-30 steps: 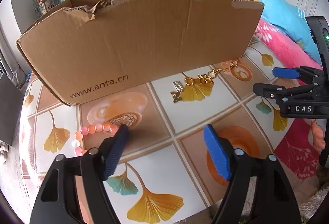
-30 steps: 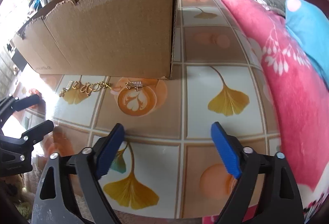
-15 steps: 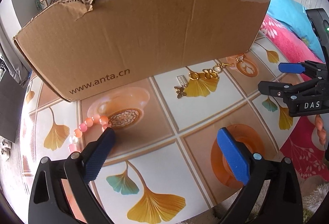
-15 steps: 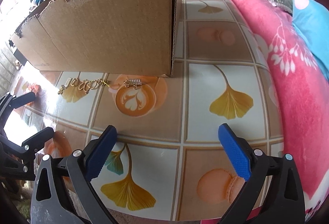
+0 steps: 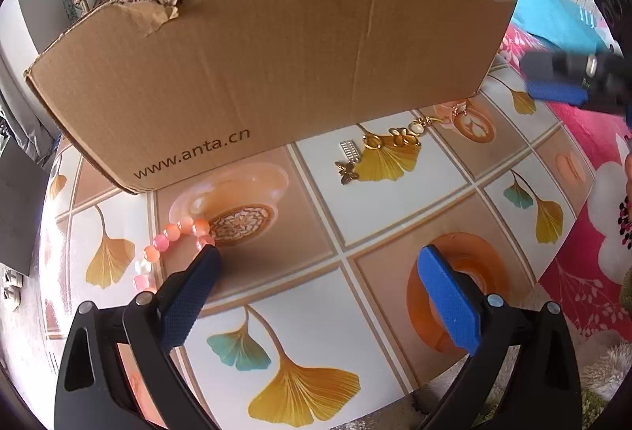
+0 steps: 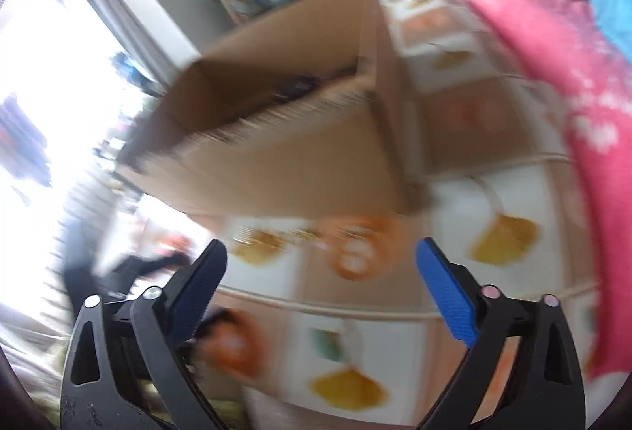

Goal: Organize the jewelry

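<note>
Cardboard box (image 5: 268, 74) is taken as landmark. Beaded bracelet (image 5: 170, 244) lies before its left end, gold chain (image 5: 379, 153) before its right. Left gripper (image 5: 316, 264) and right gripper (image 6: 320, 264): fingers spread, nothing held. Risk: left finger (image 5: 189, 291), just beside the beads, could roll them off the table (image 5: 355, 216).

Black plastic left gripper (image 5: 316, 272) and right gripper (image 6: 320, 264), each with two angular arms, ribbed blue pads (image 5: 448, 305) on the fingertips, silver screw heads along the arms.
</note>
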Tool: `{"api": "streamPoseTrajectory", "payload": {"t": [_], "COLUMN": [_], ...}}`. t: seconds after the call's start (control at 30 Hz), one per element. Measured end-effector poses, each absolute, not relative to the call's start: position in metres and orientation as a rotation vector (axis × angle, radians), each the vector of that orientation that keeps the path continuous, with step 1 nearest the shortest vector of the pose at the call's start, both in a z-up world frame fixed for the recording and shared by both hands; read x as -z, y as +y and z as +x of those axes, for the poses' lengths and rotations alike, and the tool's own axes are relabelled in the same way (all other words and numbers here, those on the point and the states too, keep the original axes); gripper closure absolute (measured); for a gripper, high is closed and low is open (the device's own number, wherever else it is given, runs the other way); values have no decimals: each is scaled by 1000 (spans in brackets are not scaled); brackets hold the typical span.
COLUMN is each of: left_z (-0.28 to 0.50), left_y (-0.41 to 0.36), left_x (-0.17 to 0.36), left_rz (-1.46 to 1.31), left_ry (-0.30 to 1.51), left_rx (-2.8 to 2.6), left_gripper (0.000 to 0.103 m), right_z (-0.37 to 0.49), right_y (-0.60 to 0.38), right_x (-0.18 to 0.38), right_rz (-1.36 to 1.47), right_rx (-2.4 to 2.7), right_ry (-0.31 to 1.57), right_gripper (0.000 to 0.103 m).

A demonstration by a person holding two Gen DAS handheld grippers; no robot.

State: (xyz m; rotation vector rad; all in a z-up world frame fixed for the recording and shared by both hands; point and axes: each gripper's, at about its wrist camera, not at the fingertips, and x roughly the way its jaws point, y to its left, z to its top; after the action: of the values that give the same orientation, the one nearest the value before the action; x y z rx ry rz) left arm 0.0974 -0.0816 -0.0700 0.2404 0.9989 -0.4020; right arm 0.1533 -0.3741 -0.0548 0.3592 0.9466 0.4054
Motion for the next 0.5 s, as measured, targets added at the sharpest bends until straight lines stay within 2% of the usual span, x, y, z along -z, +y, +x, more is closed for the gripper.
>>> {"api": "streamPoseTrajectory", "payload": {"t": [0.07,0.13,0.17,0.27,0.5], "left_z": [97,98,96,94,98], "left_y": [-81,-81,-79,-74,-70], "left_x": [70,68,65,51,41], "left_rz": [242,235,223,185,150], "left_ry": [1006,1003,973,892,838], "left_rx": [404,393,383,399,450], "left_gripper": [5,6,6,14,51], "right_z": [160,165,167,175,186], "right_y": [-366,-357,-354,-347,-333], "right_x": [53,53,52,51,55], "right_rz": [415,447,456,483,560], "right_rx": [-476,-537,-554,-599,-675], "right_ry": [949,952,950,940,948], "right_gripper": [26,39,42,53,68]}}
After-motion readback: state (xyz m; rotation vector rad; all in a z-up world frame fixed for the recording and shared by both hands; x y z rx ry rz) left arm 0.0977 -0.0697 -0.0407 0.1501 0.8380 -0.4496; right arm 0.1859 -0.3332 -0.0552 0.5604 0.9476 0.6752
